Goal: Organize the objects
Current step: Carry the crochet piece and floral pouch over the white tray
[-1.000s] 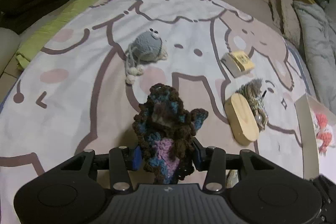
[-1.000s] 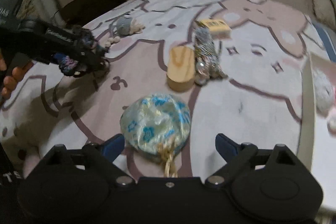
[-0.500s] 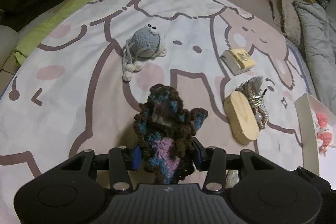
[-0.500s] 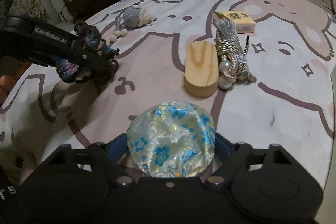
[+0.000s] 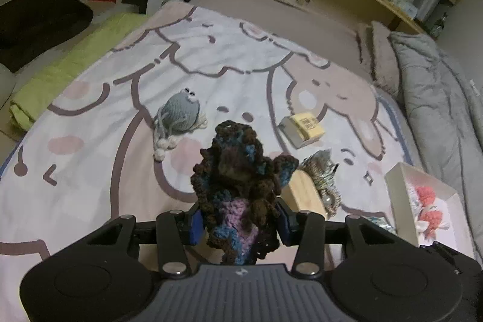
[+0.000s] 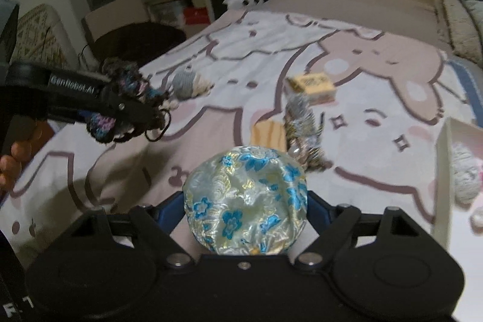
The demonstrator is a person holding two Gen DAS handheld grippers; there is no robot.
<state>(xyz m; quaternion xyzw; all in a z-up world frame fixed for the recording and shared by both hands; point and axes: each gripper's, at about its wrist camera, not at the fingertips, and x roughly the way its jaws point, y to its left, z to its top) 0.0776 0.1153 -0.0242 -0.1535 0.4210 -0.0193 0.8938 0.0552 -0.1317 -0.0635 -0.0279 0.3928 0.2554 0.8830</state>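
My left gripper (image 5: 238,224) is shut on a dark brown, blue and purple crochet toy (image 5: 238,186) and holds it above the cartoon bedspread (image 5: 90,171); it also shows in the right wrist view (image 6: 126,107). My right gripper (image 6: 246,213) is shut on a round silk pouch with blue flowers (image 6: 246,204), lifted off the bed. A white open box (image 5: 422,201) with knitted toys inside lies at the right; it also shows in the right wrist view (image 6: 443,171).
On the bedspread lie a grey crochet creature (image 5: 179,113), a yellow small box (image 5: 303,130), a wooden oval block (image 5: 303,195) and a tasselled ornament (image 5: 324,177). Grey bedding (image 5: 437,98) lines the right edge. Shelves run along the back.
My right gripper closed on the silk pouch and lifted it off the bed. My left gripper rose a little with the crochet toy.
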